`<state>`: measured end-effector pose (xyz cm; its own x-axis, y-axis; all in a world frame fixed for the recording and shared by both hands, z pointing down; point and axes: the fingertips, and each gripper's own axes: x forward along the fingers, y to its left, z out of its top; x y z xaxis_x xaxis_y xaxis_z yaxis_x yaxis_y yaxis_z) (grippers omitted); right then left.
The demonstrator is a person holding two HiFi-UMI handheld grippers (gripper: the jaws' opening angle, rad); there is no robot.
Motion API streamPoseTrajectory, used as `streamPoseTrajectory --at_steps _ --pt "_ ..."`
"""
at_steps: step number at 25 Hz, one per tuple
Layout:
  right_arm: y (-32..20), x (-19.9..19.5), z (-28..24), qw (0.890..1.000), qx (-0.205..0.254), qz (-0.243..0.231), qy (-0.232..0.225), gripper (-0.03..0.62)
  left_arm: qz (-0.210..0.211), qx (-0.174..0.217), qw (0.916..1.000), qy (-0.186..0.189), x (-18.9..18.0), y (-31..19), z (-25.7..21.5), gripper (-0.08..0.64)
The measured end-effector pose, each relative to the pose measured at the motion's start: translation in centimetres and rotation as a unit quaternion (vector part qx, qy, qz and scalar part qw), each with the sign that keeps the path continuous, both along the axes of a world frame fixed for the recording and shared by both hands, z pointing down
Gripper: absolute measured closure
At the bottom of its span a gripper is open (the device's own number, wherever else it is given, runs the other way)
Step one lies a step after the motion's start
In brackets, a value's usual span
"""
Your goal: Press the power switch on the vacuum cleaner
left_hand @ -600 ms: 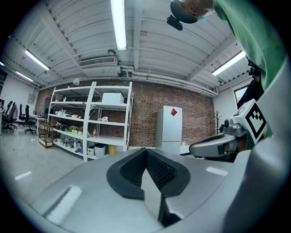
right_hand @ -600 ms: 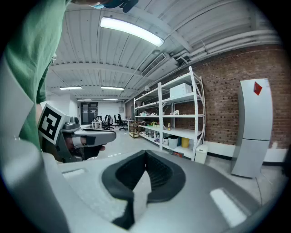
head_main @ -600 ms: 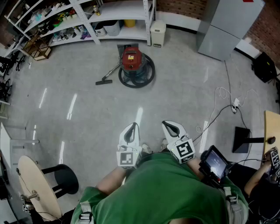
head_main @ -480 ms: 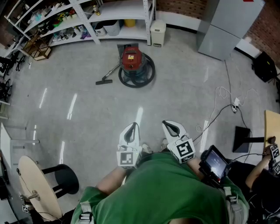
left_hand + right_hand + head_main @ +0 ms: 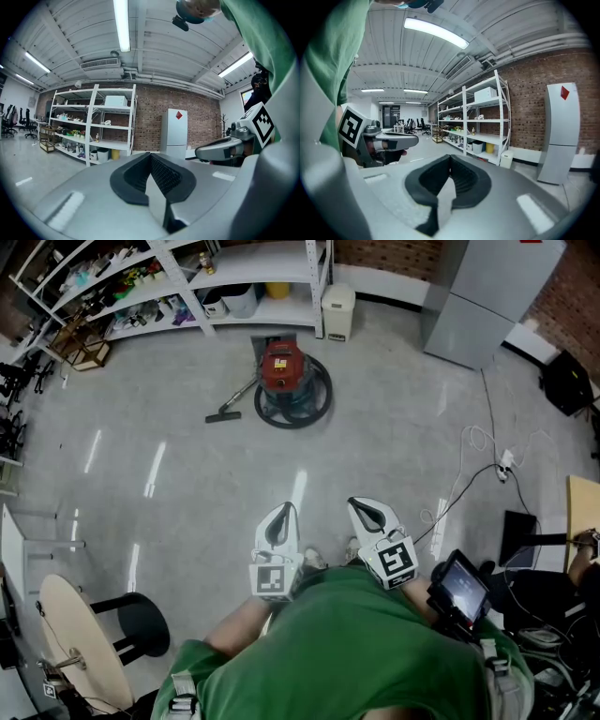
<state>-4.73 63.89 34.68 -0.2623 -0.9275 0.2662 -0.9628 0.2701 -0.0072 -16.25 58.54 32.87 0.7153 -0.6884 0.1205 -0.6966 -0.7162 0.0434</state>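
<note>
A red canister vacuum cleaner [image 5: 284,371] stands on the grey floor far ahead, ringed by its dark coiled hose [image 5: 319,399], with its wand and floor nozzle [image 5: 222,414] stretched out to the left. Both grippers are held close to my chest, well short of it. My left gripper [image 5: 280,513] is shut with nothing between its jaws, and my right gripper [image 5: 365,506] beside it is shut and empty too. In the left gripper view the jaw pads [image 5: 151,174] meet. In the right gripper view the pads [image 5: 449,177] also meet. Neither gripper view shows the vacuum.
White shelving [image 5: 187,287] with boxes runs along the back wall, a white bin [image 5: 337,310] and a grey fridge [image 5: 483,296] beside it. A cable and power strip [image 5: 504,463] lie at right. A black stool [image 5: 141,622] and round table [image 5: 80,643] stand at lower left.
Both grippers and the vacuum have stayed put. The other person's hand and gripper at the right edge have drawn back out of view.
</note>
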Motion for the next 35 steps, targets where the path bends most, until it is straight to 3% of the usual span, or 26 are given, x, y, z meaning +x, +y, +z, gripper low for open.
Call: streamPoseTrajectory --at_steps 12,25,35 --pt "-0.6 -1.1 -0.5 1.000 0.006 -0.001 0.006 0.589 -0.003 -0.003 1.0000 0.002 -1.3 -0.2 -0.2 0.552" --pt "-2.6 -4.8 -1.9 0.999 0.036 0.022 0.032 0.589 0.013 0.009 0.9998 0.007 -5.2 -2.0 -0.2 0.552" --pt "-6.3 -4.8 -2.2 0.999 0.037 0.017 0.036 0.589 -0.015 0.002 0.9999 0.005 -5.8 -5.8 0.1 0.554"
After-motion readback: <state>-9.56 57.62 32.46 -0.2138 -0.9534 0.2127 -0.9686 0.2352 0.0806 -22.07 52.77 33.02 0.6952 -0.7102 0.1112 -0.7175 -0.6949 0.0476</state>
